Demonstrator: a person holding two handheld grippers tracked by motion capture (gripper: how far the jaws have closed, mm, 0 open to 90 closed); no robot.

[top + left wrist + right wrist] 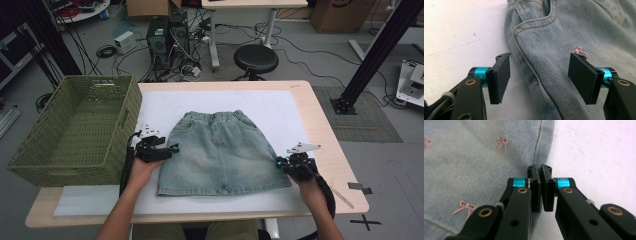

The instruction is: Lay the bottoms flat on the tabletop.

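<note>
A light-blue denim skirt (222,152) with small pink bows lies flat on the white mat (280,107), waistband at the far side. My left gripper (172,148) is at the skirt's left edge. In the left gripper view it (540,75) stands open, its jaws straddling the skirt's (574,30) side seam without pressing on it. My right gripper (278,161) is at the skirt's right edge. In the right gripper view its jaws (540,172) are shut together right beside the side seam of the skirt (474,157), and I see no cloth between the pads.
A green woven basket (75,165) stands at the table's left end, close to my left hand. The wooden table edge (325,130) runs along the right. Beyond the table are a black stool (256,58), computer towers and cables on the floor.
</note>
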